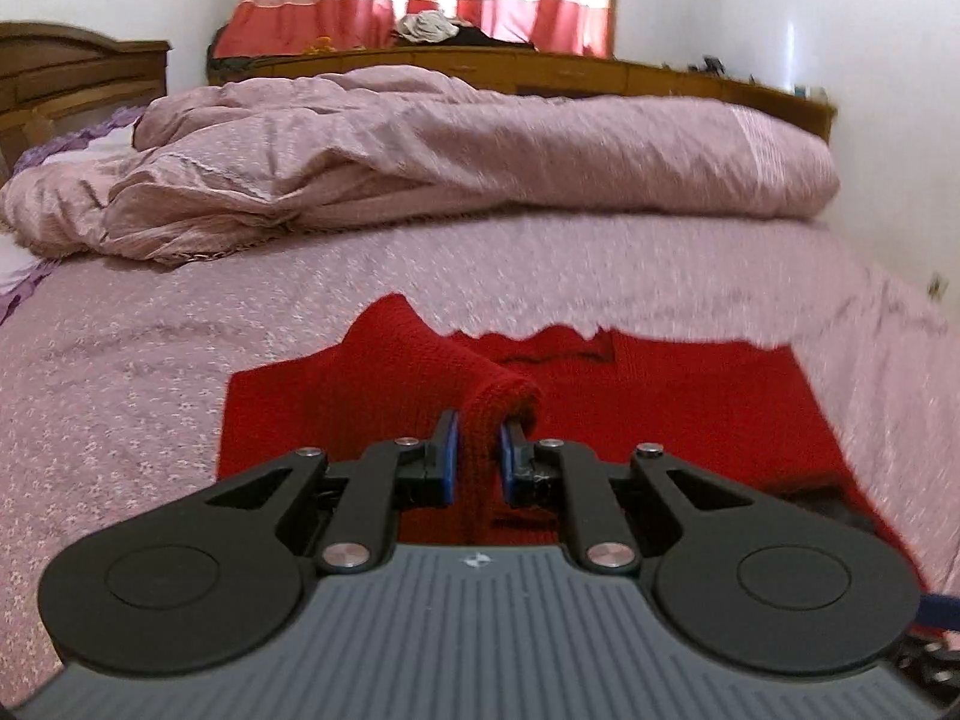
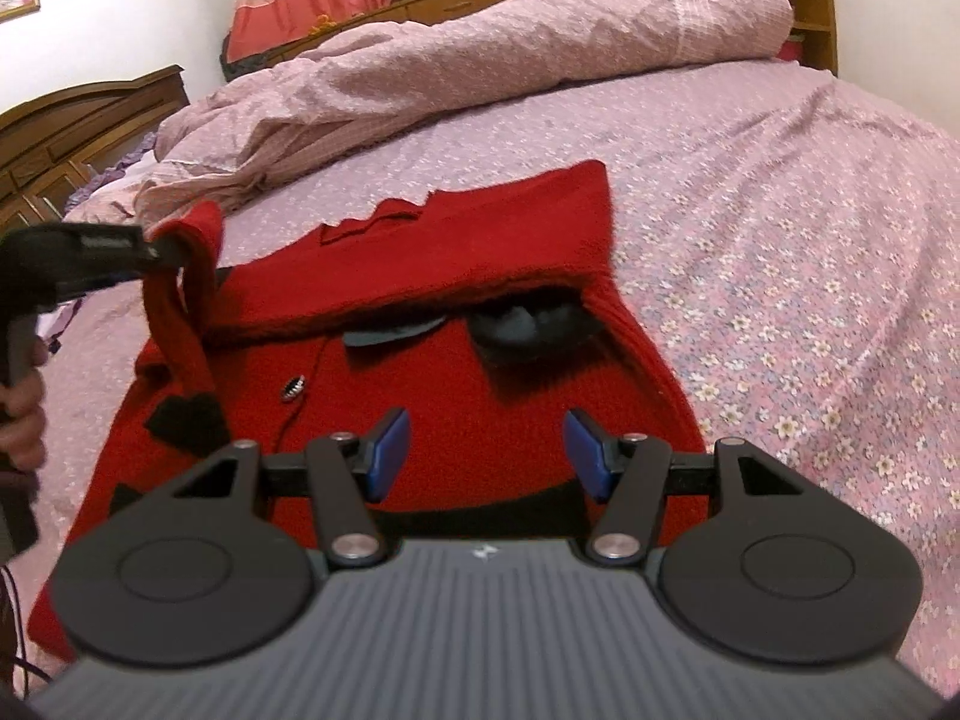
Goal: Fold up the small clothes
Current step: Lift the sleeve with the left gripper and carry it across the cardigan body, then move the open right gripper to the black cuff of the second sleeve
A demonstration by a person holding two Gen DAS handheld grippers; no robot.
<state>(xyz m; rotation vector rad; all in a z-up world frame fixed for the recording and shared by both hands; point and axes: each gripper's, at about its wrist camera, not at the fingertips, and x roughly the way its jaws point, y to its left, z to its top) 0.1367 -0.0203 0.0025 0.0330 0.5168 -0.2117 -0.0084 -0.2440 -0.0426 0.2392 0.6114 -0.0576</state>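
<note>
A small red knitted cardigan (image 2: 456, 300) with black trim and a dark button (image 2: 294, 389) lies flat on the pink floral bedspread (image 2: 780, 240). Its right sleeve is folded across the chest. My left gripper (image 1: 478, 450) is shut on the red left sleeve (image 1: 492, 408) and holds it lifted above the garment; it also shows at the left of the right wrist view (image 2: 162, 249), sleeve hanging down. My right gripper (image 2: 487, 450) is open and empty, hovering over the cardigan's lower front.
A rumpled pink quilt (image 1: 480, 150) lies heaped across the far half of the bed. A wooden headboard (image 2: 78, 138) stands at the left and a wooden shelf with clothes (image 1: 432, 30) runs under the red curtains. A hand (image 2: 21, 414) holds the left gripper's handle.
</note>
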